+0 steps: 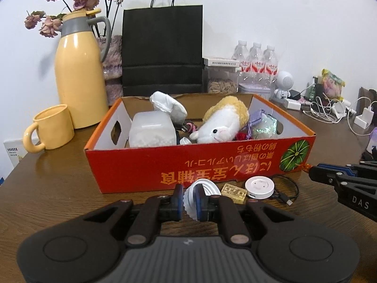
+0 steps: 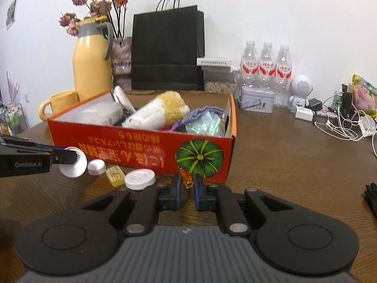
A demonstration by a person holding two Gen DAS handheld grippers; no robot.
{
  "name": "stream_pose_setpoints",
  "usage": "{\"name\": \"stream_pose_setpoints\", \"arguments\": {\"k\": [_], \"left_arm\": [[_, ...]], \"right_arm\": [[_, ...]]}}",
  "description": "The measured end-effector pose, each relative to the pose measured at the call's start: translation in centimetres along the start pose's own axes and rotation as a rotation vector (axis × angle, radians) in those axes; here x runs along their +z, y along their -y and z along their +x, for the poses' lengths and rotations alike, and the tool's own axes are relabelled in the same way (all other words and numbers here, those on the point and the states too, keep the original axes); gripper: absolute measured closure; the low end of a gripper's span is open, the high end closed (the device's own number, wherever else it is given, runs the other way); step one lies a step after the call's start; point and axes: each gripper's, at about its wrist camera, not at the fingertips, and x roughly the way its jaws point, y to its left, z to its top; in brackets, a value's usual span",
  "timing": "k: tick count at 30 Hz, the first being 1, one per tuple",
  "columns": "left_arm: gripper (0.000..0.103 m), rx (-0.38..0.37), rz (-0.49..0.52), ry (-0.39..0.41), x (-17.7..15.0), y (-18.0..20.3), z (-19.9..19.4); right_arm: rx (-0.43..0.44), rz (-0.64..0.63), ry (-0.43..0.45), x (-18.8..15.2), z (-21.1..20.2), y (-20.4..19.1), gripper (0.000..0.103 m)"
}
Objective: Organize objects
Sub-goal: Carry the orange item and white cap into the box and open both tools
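Note:
A red cardboard box point(image 1: 132, 165) point(image 2: 146, 146) stands on the brown table and holds a plush sheep point(image 1: 223, 122) point(image 2: 160, 113), a white container point(image 1: 150, 132) and other small items. My left gripper point(image 1: 189, 199) point(image 2: 68, 158) is shut on a white ribbed lid point(image 1: 188, 202) point(image 2: 73, 165) in front of the box. My right gripper point(image 2: 187, 184) point(image 1: 313, 172) has its jaws around a small orange charm point(image 2: 187, 176) point(image 1: 305, 167) at the box's front right corner; the gap shows no firm grip. A white puck point(image 1: 259, 186) point(image 2: 140, 178), a yellow tag point(image 1: 233, 192) point(image 2: 115, 176) and a white cap point(image 2: 96, 167) lie on the table.
A yellow thermos point(image 1: 80, 75) and yellow mug point(image 1: 50, 129) stand left of the box. A black paper bag point(image 1: 162, 49), water bottles point(image 1: 256, 61) and a tin point(image 2: 256, 99) stand behind it. Chargers and cables point(image 2: 337, 122) lie at the right.

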Motion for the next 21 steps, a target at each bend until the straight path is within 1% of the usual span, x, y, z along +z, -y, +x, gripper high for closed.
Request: {"name": "stream_pose_setpoints", "arguments": {"k": [5, 8, 15, 21], "left_arm": [[0.094, -0.006, -0.004, 0.016, 0.1, -0.2, -0.6], [0.094, -0.011, -0.016, 0.042, 0.7, -0.6, -1.3], [0.094, 0.021, -0.013, 0.120, 4.0, -1.4, -2.5], [0.094, 0.047, 0.014, 0.156, 6.7, -1.1, -1.7]], "right_arm": [[0.013, 0.006, 0.022, 0.4, -0.3, -0.5, 0.092], [0.019, 0.010, 0.032, 0.7, -0.4, -0.8, 0.092], [0.029, 0.004, 0.080, 2.7, -0.6, -1.2, 0.092], [0.036, -0.013, 0.115, 4.8, 0.2, -1.9, 0.092]]}}
